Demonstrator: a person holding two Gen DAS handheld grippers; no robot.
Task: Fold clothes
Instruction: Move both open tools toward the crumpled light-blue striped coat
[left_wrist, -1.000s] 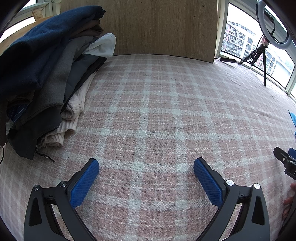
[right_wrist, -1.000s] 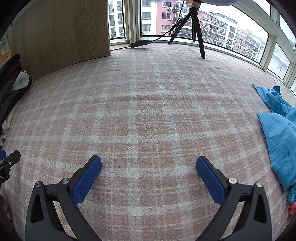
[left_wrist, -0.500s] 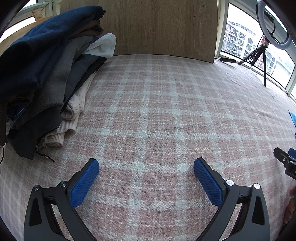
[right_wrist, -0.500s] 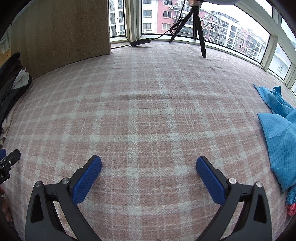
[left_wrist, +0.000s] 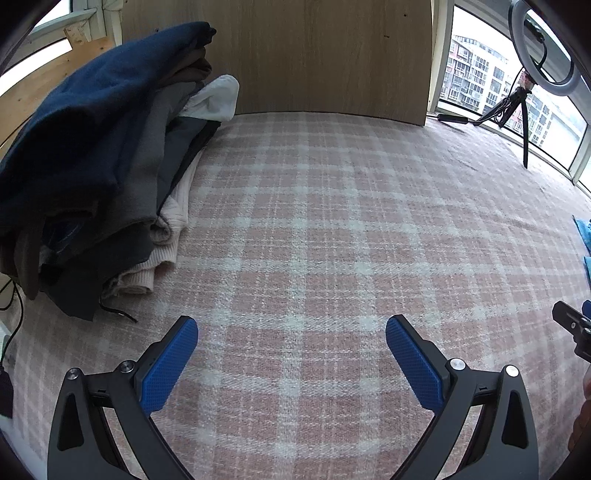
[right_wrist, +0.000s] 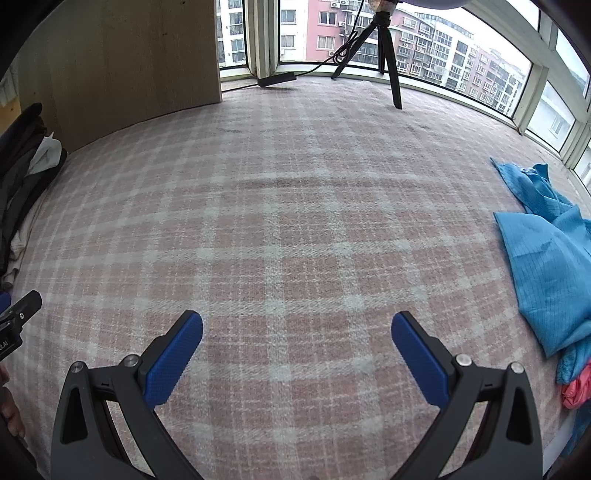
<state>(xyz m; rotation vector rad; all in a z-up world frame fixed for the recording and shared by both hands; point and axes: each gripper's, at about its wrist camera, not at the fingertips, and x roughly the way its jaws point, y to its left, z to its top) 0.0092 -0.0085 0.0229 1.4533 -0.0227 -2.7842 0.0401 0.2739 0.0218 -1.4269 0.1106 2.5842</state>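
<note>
The left gripper (left_wrist: 291, 330), black-framed with ribbed blue rubber pads (left_wrist: 168, 369), is spread wide with nothing between them, poised above the coarse pink-and-white plaid woven blanket (left_wrist: 332, 229). The right gripper (right_wrist: 297, 326), built the same, is equally wide apart and empty over the same cloth. Off to the left gripper's side sits a slumped heap of dark clothes (left_wrist: 92, 155) (navy fleece on top, grey knits and a cream ribbed sweater beneath) against a pale wooden board (left_wrist: 295, 55). A crumpled bright blue thin-fabric garment (right_wrist: 546, 251) lies near the blanket's right edge, well apart from the right gripper, with a pink piece (right_wrist: 574, 391) tucked beside it. A black tripod (right_wrist: 384, 48) stands by the windows.
</note>
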